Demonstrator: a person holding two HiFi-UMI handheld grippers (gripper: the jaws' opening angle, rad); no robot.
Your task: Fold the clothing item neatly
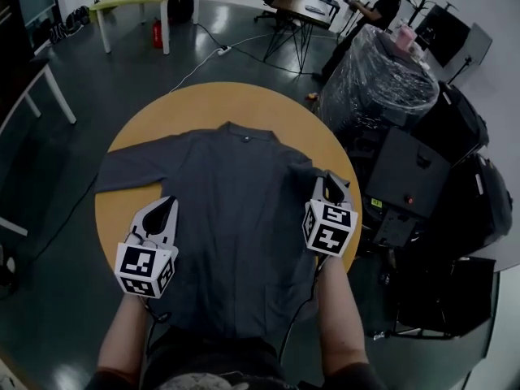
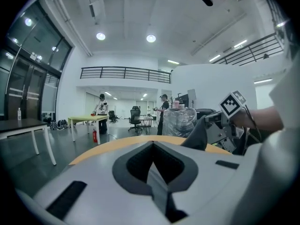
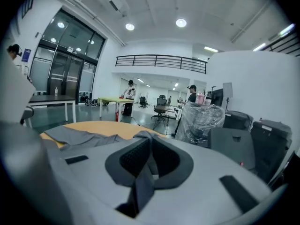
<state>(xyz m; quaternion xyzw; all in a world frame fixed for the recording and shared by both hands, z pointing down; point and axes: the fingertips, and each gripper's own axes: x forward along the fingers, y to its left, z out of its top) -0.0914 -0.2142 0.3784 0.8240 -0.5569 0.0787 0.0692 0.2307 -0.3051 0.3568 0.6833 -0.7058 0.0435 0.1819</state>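
Shirt (image 1: 236,218) in left gripper (image 1: 168,205), right gripper (image 1: 329,179)

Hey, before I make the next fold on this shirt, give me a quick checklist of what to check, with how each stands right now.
1. Right gripper gripping the shirt: ok, shut on lifted cloth at the shirt's right side.
2. Left gripper gripping cloth: not ok, shut with no cloth seen between its jaws.
3. Sleeve on the left laid flat: ok.
4. Collar flat, pointing away: ok.
5. Hem fully on the table: cannot tell.
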